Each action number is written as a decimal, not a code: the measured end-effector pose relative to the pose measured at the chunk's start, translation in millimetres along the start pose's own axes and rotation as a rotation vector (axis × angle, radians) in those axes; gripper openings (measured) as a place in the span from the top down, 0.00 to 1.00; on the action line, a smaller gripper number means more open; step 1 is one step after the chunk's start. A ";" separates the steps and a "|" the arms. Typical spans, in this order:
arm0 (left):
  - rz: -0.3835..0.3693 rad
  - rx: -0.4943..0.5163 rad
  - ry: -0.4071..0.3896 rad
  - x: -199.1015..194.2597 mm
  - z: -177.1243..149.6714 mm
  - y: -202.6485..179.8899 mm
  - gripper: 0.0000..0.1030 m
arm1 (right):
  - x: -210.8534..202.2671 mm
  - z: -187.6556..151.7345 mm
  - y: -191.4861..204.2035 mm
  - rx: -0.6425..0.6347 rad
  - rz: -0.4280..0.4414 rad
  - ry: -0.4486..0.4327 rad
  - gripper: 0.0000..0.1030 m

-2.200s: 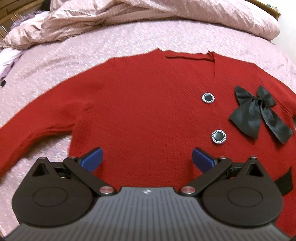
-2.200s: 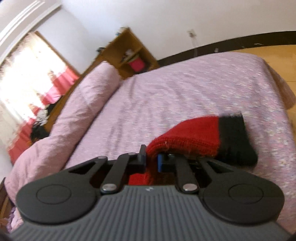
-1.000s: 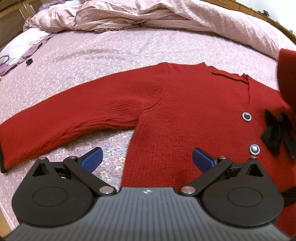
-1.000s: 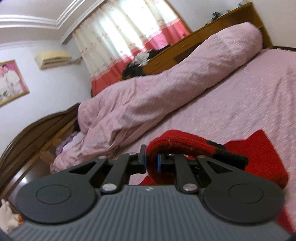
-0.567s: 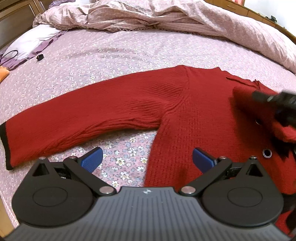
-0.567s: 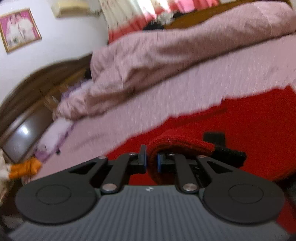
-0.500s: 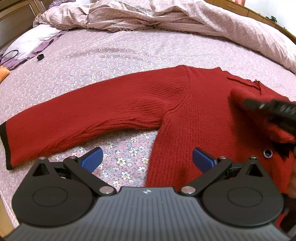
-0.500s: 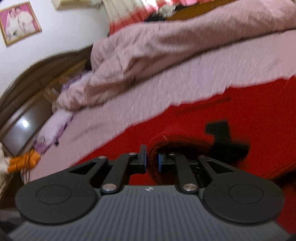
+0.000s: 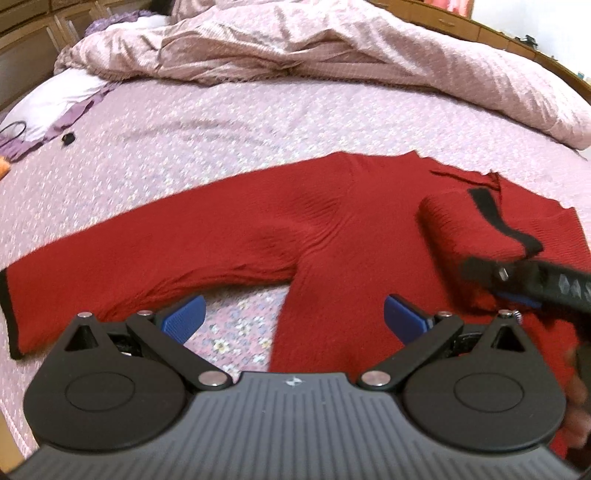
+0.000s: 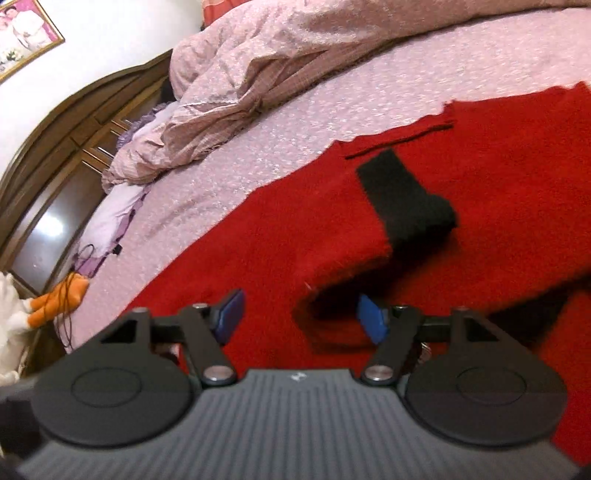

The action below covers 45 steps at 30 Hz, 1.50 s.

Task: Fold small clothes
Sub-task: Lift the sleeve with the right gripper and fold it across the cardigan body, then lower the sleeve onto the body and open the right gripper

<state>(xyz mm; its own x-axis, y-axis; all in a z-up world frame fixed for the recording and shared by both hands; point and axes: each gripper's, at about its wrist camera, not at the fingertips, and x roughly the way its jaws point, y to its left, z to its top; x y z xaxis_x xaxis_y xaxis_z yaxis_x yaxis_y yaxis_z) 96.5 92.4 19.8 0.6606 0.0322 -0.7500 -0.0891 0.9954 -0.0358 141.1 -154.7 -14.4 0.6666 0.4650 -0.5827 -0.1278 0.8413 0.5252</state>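
Pink flowered bedsheet (image 9: 258, 122) covers the bed we work on, with a rumpled pink duvet (image 9: 332, 48) piled along the far side and dark wooden cabinets (image 10: 55, 155) beyond it. A framed picture (image 10: 22, 33) hangs on the white wall, and an orange and white plush toy (image 10: 44, 299) sits at the bed's edge in the right wrist view.

We see the red cardigan (image 9: 295, 236) lying flat on the sheet, front up. Its one sleeve (image 9: 129, 258) stretches out straight to the left in the left wrist view, ending in a black cuff (image 9: 7, 314). Its other sleeve (image 9: 461, 229) is folded over onto the chest, black cuff (image 10: 406, 195) lying near the neckline.

Our left hand-held gripper (image 9: 293, 317) hangs tilted down over the lower edge of the cardigan body, blue pads (image 9: 184, 317) spread wide, nothing between them, not touching the knit as far as we can tell.

Our right hand-held gripper (image 10: 299, 317) comes in from the right, pointed down at a slant over the folded sleeve; the left wrist view shows it (image 9: 517, 291) low against the fabric. Its jaws are opening, and a raised fold of the red sleeve sits between the pads without being pinched. Part of a hand (image 9: 576, 398) shows blurred at the right edge of the left wrist view.
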 end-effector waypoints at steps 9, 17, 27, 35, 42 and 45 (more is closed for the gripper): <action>-0.068 0.132 -0.045 -1.0 16.6 -55.2 0.00 | -64.4 -5.3 -32.6 0.019 -0.086 -0.049 0.33; -0.101 0.301 -0.110 6.7 26.0 -124.1 0.00 | -88.9 -5.8 -66.1 0.046 -0.244 -0.118 0.33; -0.087 0.472 -0.087 42.6 16.9 -185.5 0.00 | -93.1 -13.4 -94.3 0.122 -0.290 -0.113 0.33; -0.008 0.537 -0.161 63.0 16.5 -201.9 0.10 | -95.7 -17.0 -103.1 0.151 -0.293 -0.115 0.33; -0.022 0.487 -0.182 58.7 21.8 -187.5 0.56 | -92.9 -19.9 -104.0 0.163 -0.281 -0.109 0.33; -0.031 0.409 -0.178 54.6 28.0 -169.2 0.71 | -93.5 -20.3 -103.9 0.163 -0.278 -0.110 0.33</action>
<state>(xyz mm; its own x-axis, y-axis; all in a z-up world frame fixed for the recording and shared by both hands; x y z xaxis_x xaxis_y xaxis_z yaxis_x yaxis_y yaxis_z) 168.5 -71.7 3.4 0.7796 -0.0189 -0.6260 0.2112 0.9489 0.2344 77.2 -279.9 -27.1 0.7358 0.1840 -0.6517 0.1830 0.8725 0.4530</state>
